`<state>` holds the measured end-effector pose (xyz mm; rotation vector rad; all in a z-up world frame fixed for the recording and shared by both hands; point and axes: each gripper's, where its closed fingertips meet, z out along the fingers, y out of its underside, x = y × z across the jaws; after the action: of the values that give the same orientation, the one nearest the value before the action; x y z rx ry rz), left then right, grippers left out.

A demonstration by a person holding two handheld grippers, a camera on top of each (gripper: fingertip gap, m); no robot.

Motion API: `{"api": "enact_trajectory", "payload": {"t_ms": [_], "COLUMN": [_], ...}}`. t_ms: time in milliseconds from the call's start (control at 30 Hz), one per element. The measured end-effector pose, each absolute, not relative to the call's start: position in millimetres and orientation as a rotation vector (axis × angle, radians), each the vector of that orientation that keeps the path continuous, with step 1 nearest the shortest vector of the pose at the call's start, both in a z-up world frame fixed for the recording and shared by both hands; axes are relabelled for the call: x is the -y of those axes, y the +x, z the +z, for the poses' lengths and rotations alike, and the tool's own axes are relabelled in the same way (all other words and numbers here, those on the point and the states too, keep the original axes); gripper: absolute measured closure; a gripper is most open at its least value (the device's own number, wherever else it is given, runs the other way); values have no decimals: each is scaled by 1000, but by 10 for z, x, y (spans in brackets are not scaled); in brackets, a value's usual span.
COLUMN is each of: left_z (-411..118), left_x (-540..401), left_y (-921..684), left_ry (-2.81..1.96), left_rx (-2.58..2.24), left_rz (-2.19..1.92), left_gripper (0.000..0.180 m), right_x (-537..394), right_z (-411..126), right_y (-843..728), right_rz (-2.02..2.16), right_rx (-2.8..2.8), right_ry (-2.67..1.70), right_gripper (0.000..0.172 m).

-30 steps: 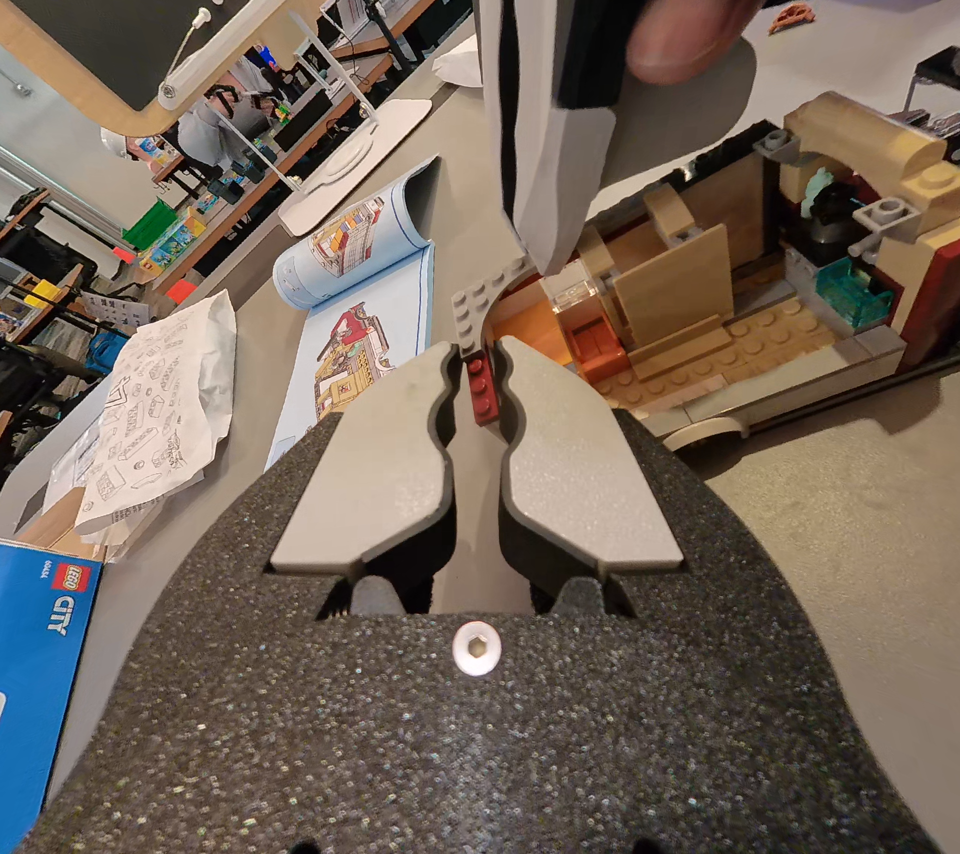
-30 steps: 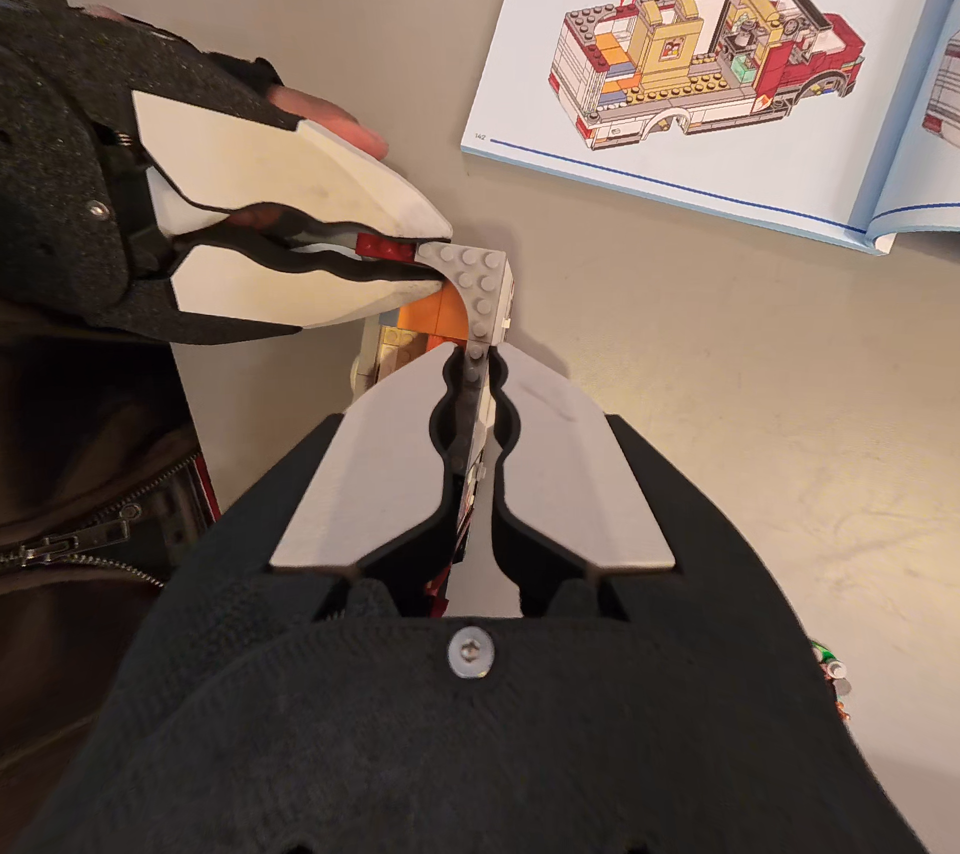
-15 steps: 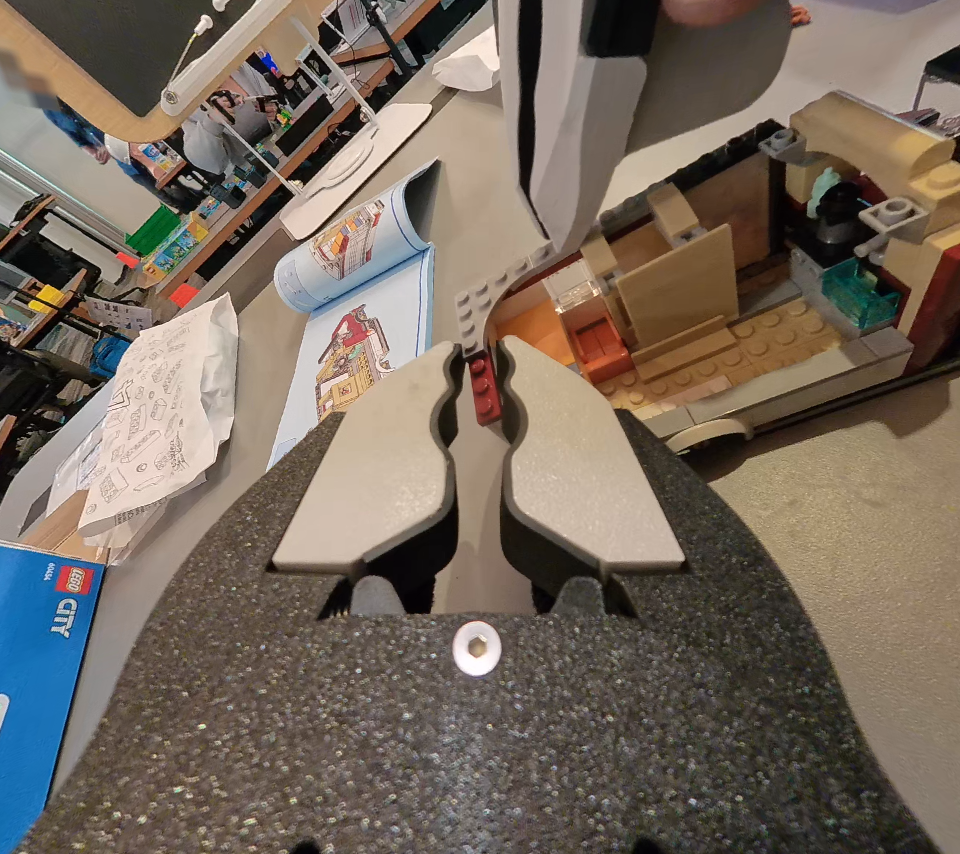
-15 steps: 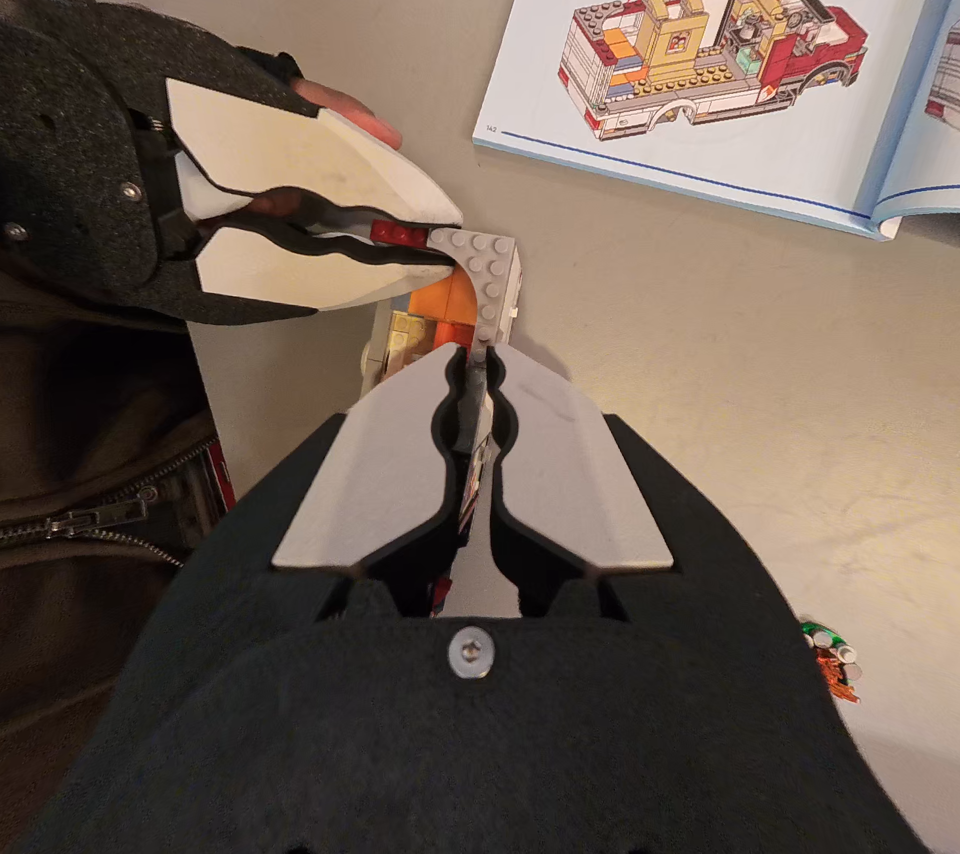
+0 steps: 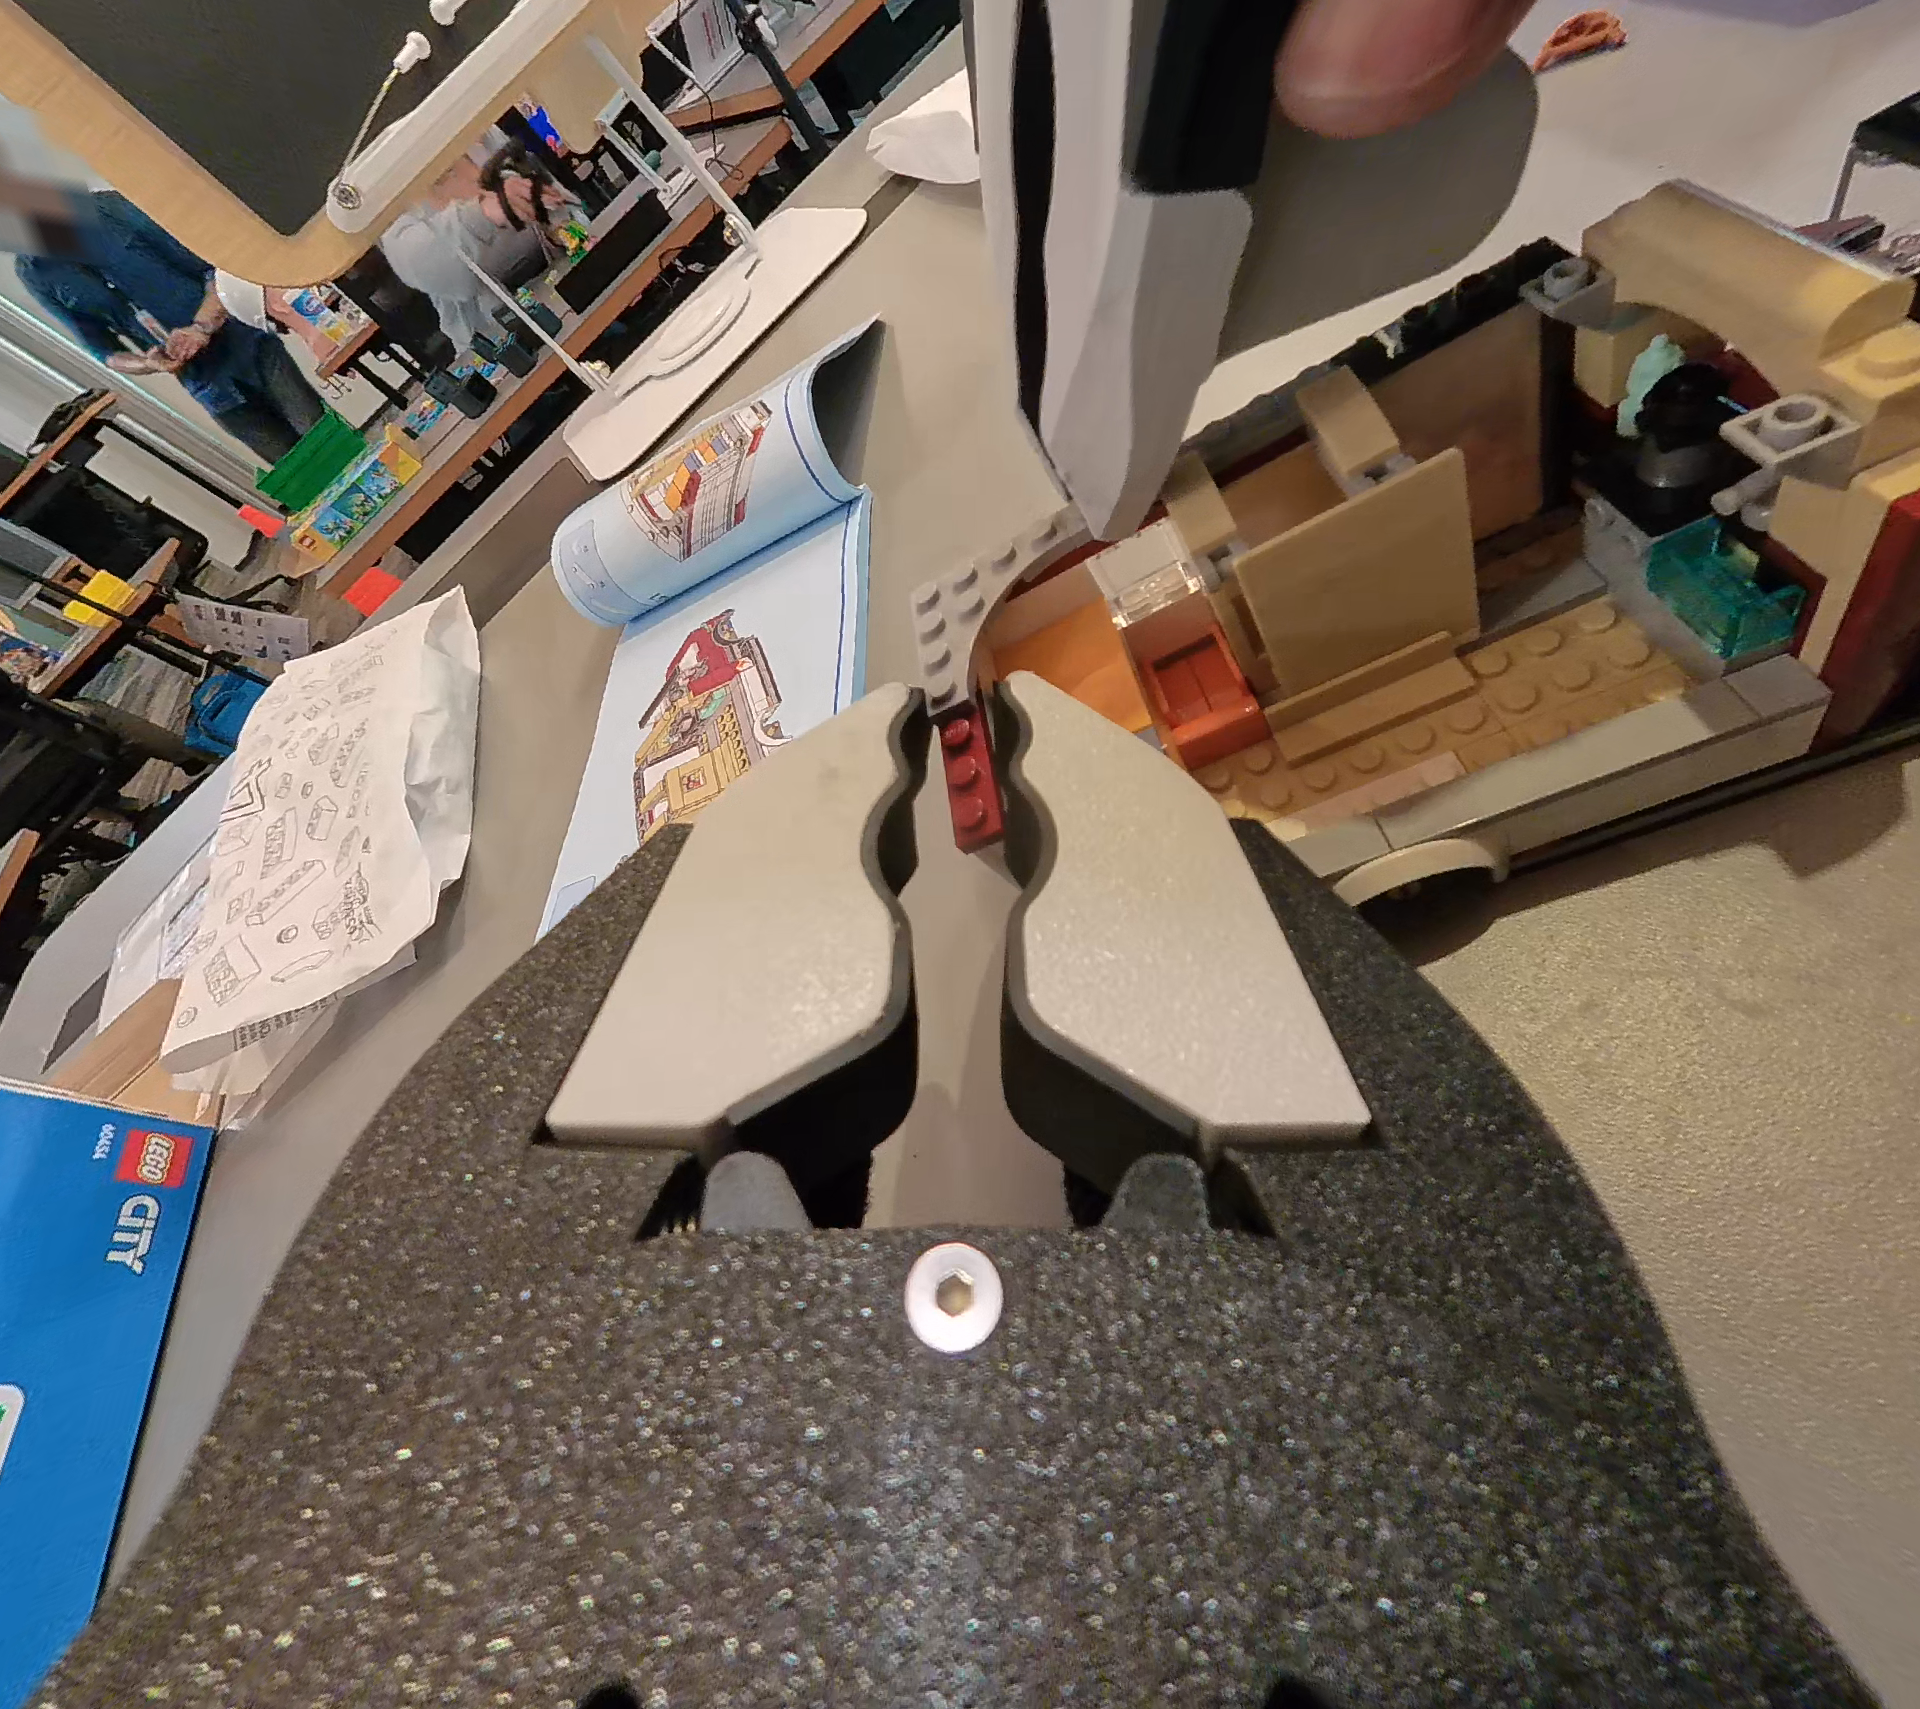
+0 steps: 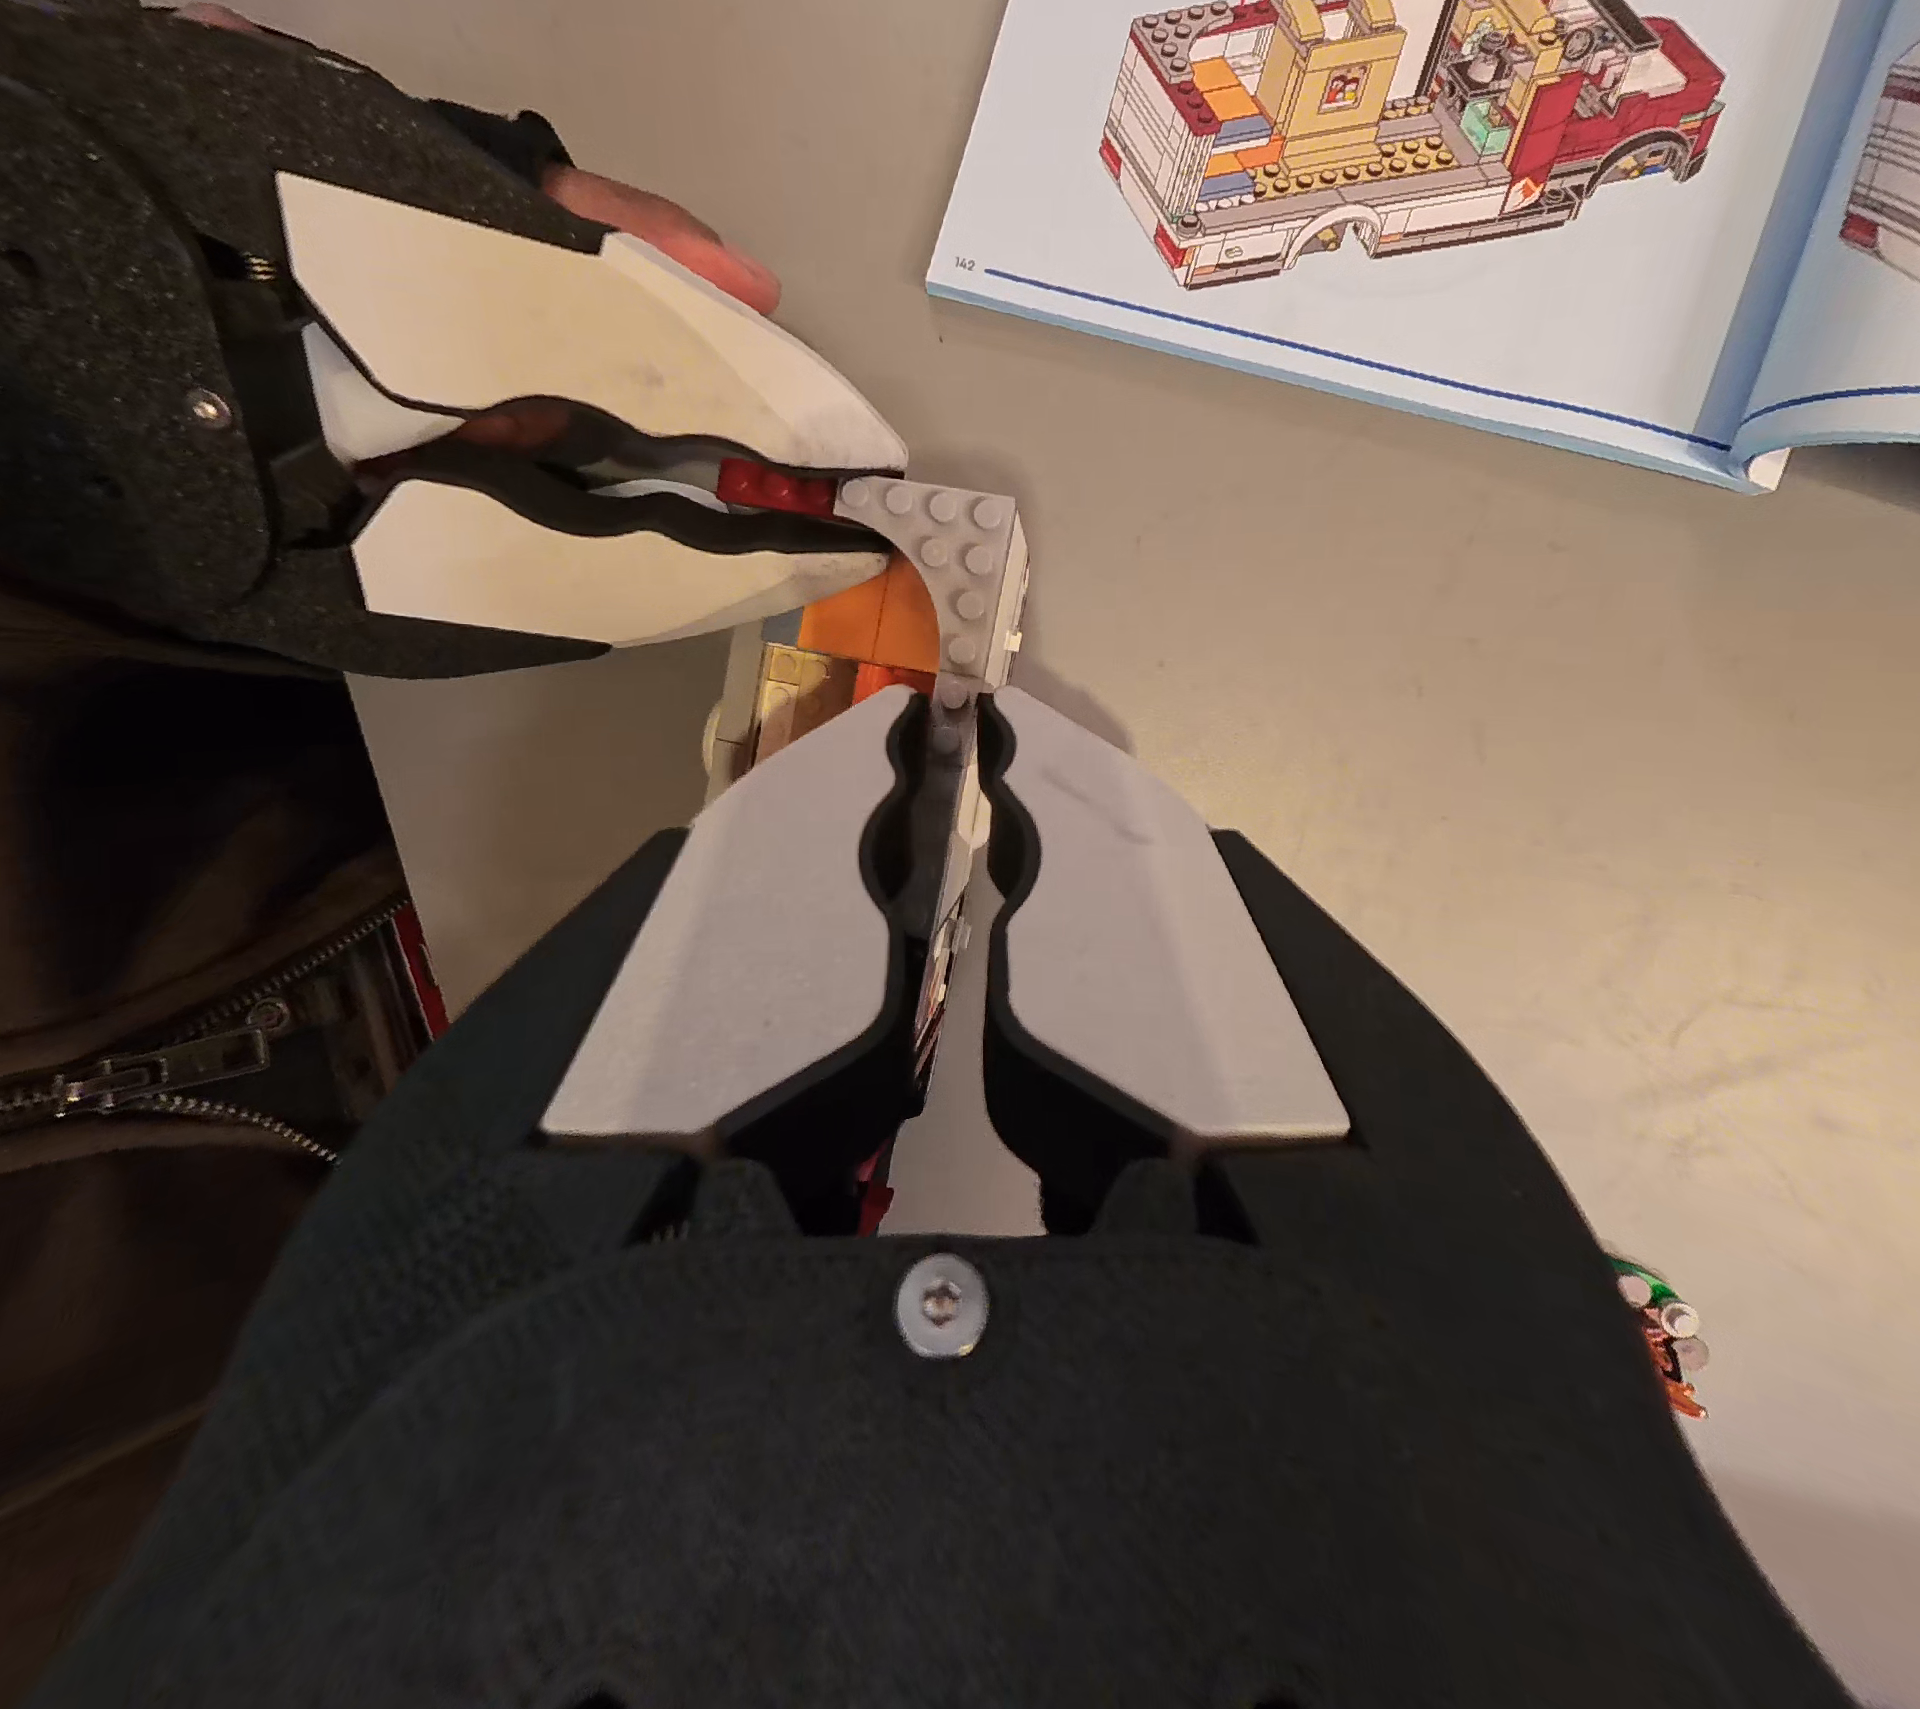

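Brick-built camper model [image 5: 1455, 672] sits on the grey table [image 5: 1662, 1140], roof off, its tan studded floor, tan seat panels, orange blocks and a clear teal piece showing in the left wrist view; every place below is given relative to this model. Beyond its rear corner lies the open instruction booklet [image 6: 1403, 132], flat on the table with a drawing of the same vehicle on the page. Farther off on that side, in the left wrist view, lie a crumpled white printed paper bag [image 5: 312, 828] and, nearer the camera, a blue box [image 5: 73, 1347]. Along the top edge of the model's rear corner runs a light grey curved corner plate [image 6: 951, 553] with studs up. The right gripper [image 6: 951, 724] comes in along the model's long side wall, and its two grey fingers are clamped on the top of that wall, at the end of the grey plate. The left gripper [image 5: 966, 724] reaches in at the rear end, closed on a small dark red plate [image 5: 971, 786] that butts against the other end of the grey corner plate; the right wrist view shows its pads pressing this red piece from both sides. A few small loose pieces [image 6: 1662, 1337] lie on the table well apart from the model.
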<state>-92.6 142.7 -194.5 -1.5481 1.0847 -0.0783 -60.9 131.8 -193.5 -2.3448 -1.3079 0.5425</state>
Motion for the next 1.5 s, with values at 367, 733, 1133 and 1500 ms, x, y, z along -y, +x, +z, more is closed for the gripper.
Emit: {"api": "enact_trajectory", "payload": {"t_ms": [367,733,1133,1500], "left_z": [-1946,-1946,-1945,-1946], "left_x": [-1423,-1419,-1421,-1426], "left_y": [-930,-928,-923,-916], "left_ry": [-1547,-1546,-1547,-1547], "left_rx": [-1088,-1089,-1089,-1089], "left_rz": [-82,-84,-83,-83], "left_gripper": [169,169,169,169], "right_x": [-1319,-1318,-1333,-1311], "right_z": [-1933,-1905,-1911,-1975], "right_y": [-614,-618,-616,-639], "right_rz": [691,1168,887,807], "right_rx": [1294,1085,1196,1248], "right_ry": [-2322,-2296,-2300,-2316], "right_gripper": [164,167,159,161]}}
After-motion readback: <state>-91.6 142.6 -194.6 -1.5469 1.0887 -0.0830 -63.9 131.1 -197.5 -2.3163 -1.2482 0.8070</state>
